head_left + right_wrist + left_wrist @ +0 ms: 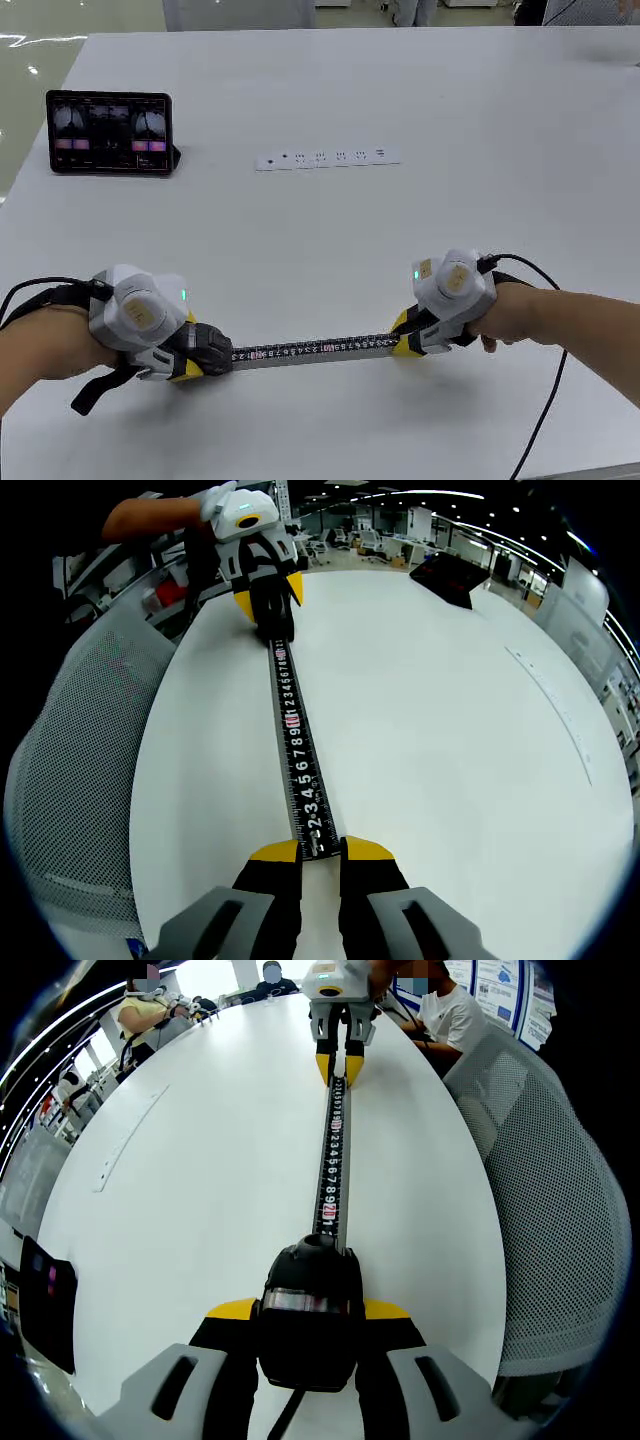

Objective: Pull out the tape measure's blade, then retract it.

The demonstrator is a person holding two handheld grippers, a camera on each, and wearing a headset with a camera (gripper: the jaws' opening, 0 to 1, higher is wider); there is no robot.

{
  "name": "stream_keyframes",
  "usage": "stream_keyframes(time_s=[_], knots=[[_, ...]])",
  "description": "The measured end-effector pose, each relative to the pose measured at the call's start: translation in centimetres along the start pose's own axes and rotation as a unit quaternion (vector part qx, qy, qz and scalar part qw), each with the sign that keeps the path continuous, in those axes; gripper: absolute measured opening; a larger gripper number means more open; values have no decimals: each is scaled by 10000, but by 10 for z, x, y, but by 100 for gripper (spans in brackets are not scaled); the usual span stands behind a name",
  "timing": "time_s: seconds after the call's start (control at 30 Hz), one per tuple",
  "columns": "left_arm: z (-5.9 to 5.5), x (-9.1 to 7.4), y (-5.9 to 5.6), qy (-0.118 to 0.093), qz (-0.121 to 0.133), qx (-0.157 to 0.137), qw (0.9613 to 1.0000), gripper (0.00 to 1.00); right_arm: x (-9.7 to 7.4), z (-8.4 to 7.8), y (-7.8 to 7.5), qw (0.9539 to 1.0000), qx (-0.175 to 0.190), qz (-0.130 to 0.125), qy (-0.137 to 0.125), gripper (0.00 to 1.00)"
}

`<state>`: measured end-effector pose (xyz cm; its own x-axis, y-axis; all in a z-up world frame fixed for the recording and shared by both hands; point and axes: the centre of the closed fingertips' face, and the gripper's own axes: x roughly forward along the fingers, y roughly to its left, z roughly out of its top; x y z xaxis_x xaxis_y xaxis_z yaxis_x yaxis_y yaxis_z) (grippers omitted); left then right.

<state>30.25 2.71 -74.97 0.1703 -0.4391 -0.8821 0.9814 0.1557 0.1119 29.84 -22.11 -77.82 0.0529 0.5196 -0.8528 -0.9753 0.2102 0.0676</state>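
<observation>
The black tape measure case is being held between the jaws of the left gripper, which are closed against its two sides, close to the near edge of the white table. From its mouth the blade is being held stretched toward the right. Its tip is being pinched by the right gripper, whose yellow-tipped jaws are narrowed to a thin gap on the end. Whether the blade is resting on the table or is being carried just above it cannot be told. The pulling-out step is being judged as in hand or nearly finished. To do it well, the pull is best being made straight along the line of the case mouth, with the blade flat and low and the case not being twisted. For the return, the tip is better being led back slowly while it is clamped, so that the blade is not being let whip into the case. Farther on the table, well apart from the work, a white power strip is lying, and beyond it to the left a tablet is standing with its screen lit.
</observation>
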Motion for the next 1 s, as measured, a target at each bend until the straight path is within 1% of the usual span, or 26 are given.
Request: stream_keyframes(time_s=[0.43,0.5,0.6,0.67,0.73,0.93,1.0], knots=[[0,1,0,-18,7,-11,10000,33,0,-2,1,10000,63,-15,-5,10],[0,1,-1,-27,5,-3,10000,33,0,-2,2,10000,62,-14,28,10],[1,1,-2,-23,5,19,10000,33,0,-3,3,9996,-199,-48,183,10],[2,1,-2,-14,7,26,10000,33,1,-2,2,9996,-140,-26,238,10],[2,1,-2,-21,11,21,10000,33,1,-3,1,9994,-190,-37,280,10],[3,0,-2,-39,32,18,10000,32,2,-2,1,9990,-182,-33,417,11],[4,0,-2,18,28,18,10000,33,1,-2,1,9988,-163,-27,458,11]])
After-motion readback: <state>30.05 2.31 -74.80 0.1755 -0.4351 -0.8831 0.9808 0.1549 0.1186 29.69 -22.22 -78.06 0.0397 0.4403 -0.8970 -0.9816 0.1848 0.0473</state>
